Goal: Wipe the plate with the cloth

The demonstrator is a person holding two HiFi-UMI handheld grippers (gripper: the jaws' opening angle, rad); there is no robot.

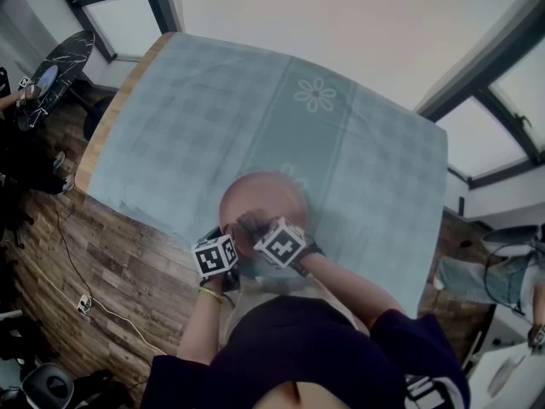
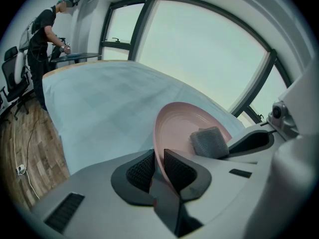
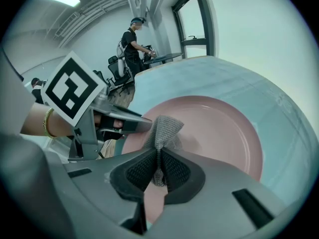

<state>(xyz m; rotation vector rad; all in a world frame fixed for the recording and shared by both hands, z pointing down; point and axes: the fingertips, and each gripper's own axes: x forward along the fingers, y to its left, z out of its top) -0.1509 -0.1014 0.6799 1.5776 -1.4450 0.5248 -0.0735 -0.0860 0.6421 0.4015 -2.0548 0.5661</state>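
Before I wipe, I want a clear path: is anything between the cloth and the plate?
Nothing visible. The right gripper holds the cloth at the bare plate; the left gripper clamps its rim.

A table (image 1: 103,135) with a wooden edge is seen across the middle of the frame, pretty much all covered by a pale blue-green checked tablecloth (image 1: 213,100). A flower motif (image 1: 315,95) is printed upper-middle. A pink plate (image 1: 266,194) is tilted up at lower-middle.
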